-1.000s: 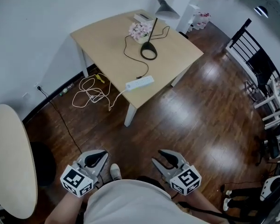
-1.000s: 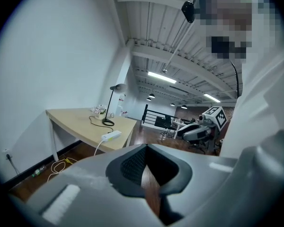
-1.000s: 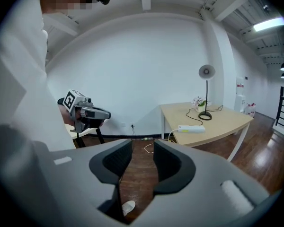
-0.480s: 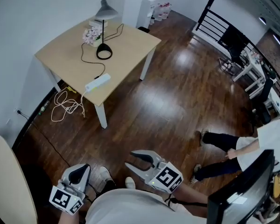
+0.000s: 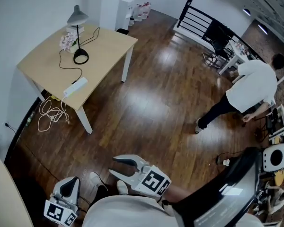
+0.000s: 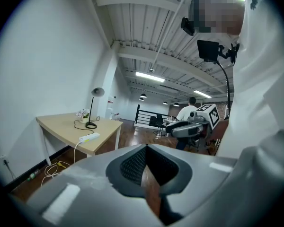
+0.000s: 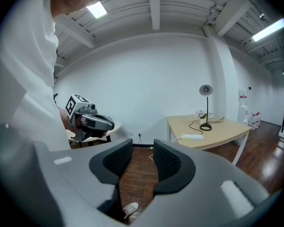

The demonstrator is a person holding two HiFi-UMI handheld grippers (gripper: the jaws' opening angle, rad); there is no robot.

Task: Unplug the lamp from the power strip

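The grey desk lamp (image 5: 77, 32) stands on the light wooden table (image 5: 104, 41) far off at the upper left. Its black cord runs to the white power strip (image 5: 75, 86) near the table's front edge. Both show small in the left gripper view, lamp (image 6: 93, 109) and strip (image 6: 89, 137), and in the right gripper view, lamp (image 7: 206, 105) and strip (image 7: 192, 136). My left gripper (image 5: 70, 182) (image 6: 146, 148) hangs low by my body, its jaws together. My right gripper (image 5: 112, 165) (image 7: 143, 146) is open and empty. Both are well short of the table.
A pot of pink flowers (image 5: 66, 40) sits beside the lamp. Loose white cable (image 5: 49, 112) lies on the dark wood floor under the table. A person in a white shirt (image 5: 248, 91) walks at the right, near a black railing (image 5: 199, 18). A monitor (image 5: 236, 183) stands bottom right.
The head view has swung right: the table slid to the upper left and looks smaller. A person came into view on the right. Both grippers shifted left and lower; jaws unchanged.
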